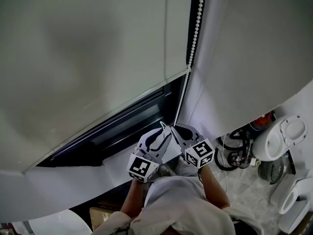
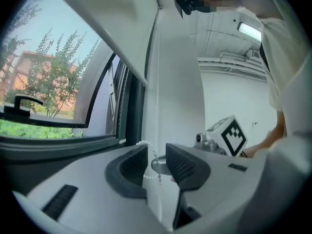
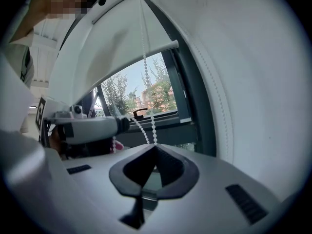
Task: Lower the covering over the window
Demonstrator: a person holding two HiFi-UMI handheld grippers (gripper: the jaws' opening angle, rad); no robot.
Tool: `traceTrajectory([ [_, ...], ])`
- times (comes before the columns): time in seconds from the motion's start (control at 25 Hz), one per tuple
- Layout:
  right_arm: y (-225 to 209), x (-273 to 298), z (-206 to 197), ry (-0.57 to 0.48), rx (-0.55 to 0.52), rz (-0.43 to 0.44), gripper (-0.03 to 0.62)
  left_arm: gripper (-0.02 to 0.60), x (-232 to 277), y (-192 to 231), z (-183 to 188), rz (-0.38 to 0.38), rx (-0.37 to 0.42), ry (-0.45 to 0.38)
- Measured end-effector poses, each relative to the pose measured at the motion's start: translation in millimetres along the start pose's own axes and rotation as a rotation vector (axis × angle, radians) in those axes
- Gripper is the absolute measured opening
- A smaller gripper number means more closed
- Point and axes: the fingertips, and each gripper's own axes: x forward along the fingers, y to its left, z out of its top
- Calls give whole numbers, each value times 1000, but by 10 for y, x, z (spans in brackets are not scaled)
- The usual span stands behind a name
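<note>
Window-side bead chain (image 3: 153,126) pinched in right hand-held gripper (image 3: 155,146).

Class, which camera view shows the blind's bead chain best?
The right gripper view: the bead chain runs clearly down into the right gripper's shut jaws. The head view shows its beads smaller; the left gripper view shows it faintly between the left gripper's open jaws.

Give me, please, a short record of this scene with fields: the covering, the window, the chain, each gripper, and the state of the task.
covering: white roller blind, partly lowered
window: window uncovered below the blind's bottom edge
cord: bead chain, hanging at the blind's right edge in the head view
left gripper: jaws apart, chain runs between them
right gripper: jaws closed on the chain
task: not finished
</note>
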Motion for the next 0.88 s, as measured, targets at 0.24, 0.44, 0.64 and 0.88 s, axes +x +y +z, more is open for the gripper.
traceTrajectory([
  [0.24, 37, 16, 5, -4, 2, 6, -3, 117, 71, 38, 581, -14, 58, -72],
  [0.44, 60, 17, 6, -7, 12, 10, -3, 115, 254, -29, 764, -47, 105, -34],
  [0.64, 52, 14, 4, -4, 9, 9, -3, 114, 277, -7, 1173, -21, 75, -176],
  [0.88, 103, 35, -3, -3, 10, 18, -3, 105, 369, 29, 1482, -27, 144, -196],
])
